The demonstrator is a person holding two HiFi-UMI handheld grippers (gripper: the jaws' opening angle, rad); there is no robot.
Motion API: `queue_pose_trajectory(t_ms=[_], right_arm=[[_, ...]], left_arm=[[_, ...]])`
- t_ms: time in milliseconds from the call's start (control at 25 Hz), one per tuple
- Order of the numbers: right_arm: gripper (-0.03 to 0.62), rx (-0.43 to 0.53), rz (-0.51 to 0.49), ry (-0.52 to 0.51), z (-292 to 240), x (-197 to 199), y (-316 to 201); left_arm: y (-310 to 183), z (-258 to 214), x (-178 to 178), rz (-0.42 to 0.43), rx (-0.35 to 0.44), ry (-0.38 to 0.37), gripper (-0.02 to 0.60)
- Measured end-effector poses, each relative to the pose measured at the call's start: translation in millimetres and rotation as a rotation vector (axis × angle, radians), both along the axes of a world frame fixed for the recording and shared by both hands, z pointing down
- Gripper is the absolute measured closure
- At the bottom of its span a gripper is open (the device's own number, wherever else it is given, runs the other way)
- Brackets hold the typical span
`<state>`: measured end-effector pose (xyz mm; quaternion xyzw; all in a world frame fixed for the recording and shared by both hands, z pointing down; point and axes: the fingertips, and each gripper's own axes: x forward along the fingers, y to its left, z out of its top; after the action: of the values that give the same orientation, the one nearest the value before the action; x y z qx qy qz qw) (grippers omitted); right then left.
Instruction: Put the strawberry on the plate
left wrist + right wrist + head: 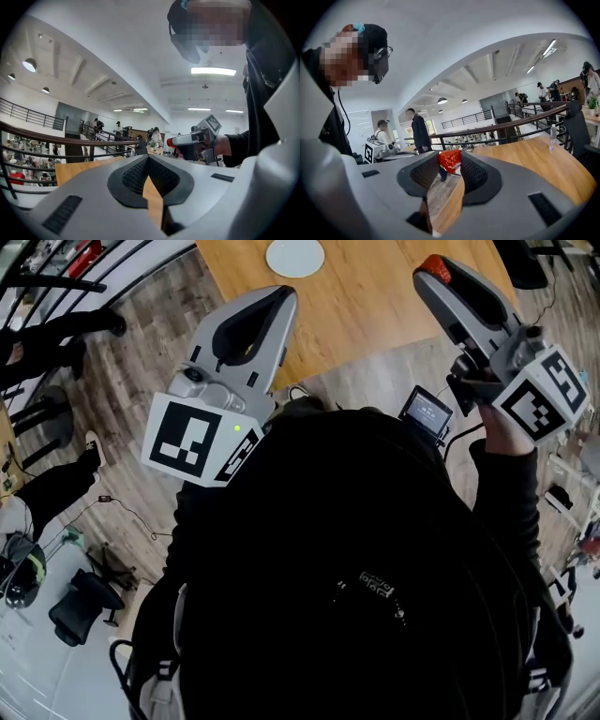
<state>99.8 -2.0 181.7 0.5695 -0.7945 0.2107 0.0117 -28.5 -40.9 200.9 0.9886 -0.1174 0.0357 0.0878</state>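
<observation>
Strawberry location: the strawberry [450, 161] sits at the jaw tips of the right gripper [441, 282], in the upper right of the head view and raised off the table [375, 306].
Right gripper state: its pads pinch the strawberry from both sides, and only the red top shows past the tips.
Left gripper state: the left gripper [279, 298] has its jaws pressed together at the tips, with nothing between them.
Plate location: the white plate [294, 256] lies on the table at the top centre of the head view and appears bare. It does not show in either gripper view.
Key relation: the plate lies up and to the left of the strawberry in the head view, well apart from it. The left gripper's tip is nearer the plate, but the load is on the right.
Pointing line: the right gripper's long axis runs toward the upper left of the frame, roughly toward the plate.
Judgement: carry the strawberry leftward across the table, then lower it before release.
</observation>
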Motion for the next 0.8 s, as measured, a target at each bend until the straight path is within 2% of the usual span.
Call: queue_pose_trajectory(t_ms=[360,600,800], right_arm=[[0.442,-0.028,-0.09,0.008,9,-37,-29],[0.442,-0.025,-0.149,-0.023,5,-29,-61],[0.442,-0.014,-0.219,-0.022,23,-59,-59]], left_arm=[[-18,19,-32,-0.068,-0.038,0.0,0.583],[-31,12,-22,-0.103,-0.038,-0.009,0.583],[-19,34,-50,-0.158,-0.047,-0.028,0.583]])
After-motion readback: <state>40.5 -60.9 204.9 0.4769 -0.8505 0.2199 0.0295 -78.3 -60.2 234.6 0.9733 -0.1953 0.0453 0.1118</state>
